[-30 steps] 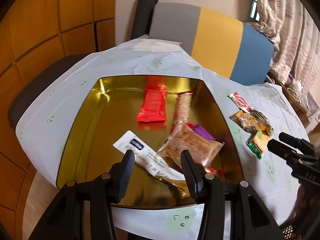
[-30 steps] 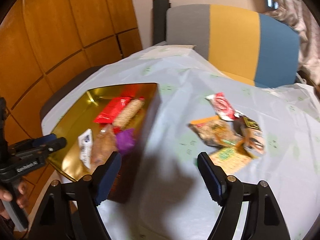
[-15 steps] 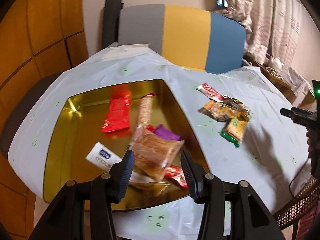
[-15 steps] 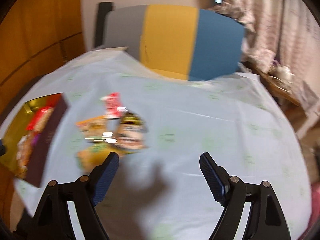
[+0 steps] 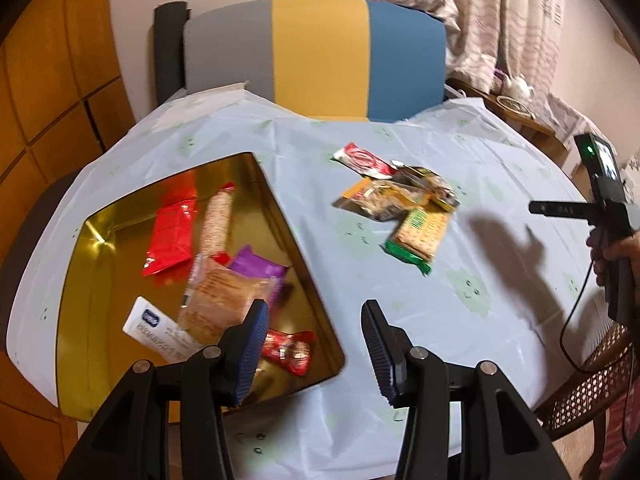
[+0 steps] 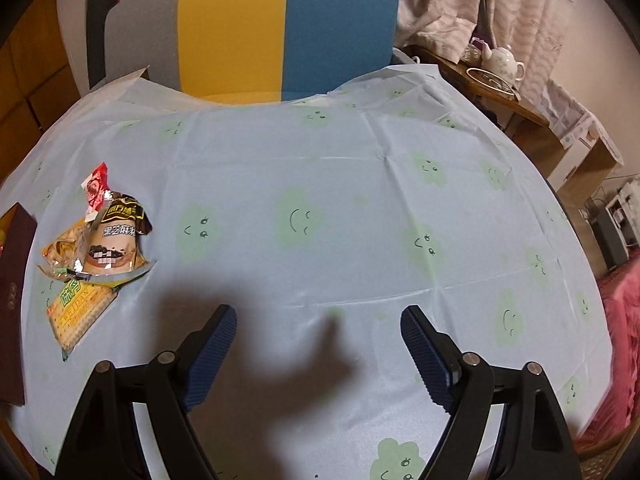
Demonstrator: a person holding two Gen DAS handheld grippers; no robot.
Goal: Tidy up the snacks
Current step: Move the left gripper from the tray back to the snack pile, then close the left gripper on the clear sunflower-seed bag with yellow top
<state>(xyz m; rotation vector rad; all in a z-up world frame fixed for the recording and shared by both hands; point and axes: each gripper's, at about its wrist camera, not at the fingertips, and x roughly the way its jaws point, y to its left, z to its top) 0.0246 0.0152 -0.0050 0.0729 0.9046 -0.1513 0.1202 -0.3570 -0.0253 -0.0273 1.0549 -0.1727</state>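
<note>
Several snack packets [image 5: 404,208] lie heaped on the tablecloth [image 6: 320,184], ahead and left of our right gripper [image 6: 318,350], whose empty jaws are opening. We should take one packet at its edge; our left gripper [image 5: 312,344], apart and empty, hangs over the gold tin's [image 5: 100,280] near corner.

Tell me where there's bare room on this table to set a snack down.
Free: the broad stretch of tablecloth right of the loose snack pile, out to the table's far and right edges. Also the strip between that pile and the gold tray. Crowded: the tray's near half, where packets overlap.

Tri-colour chair [image 5: 316,56], wood wall [image 5: 52,92], curtains [image 5: 520,28] at back
</note>
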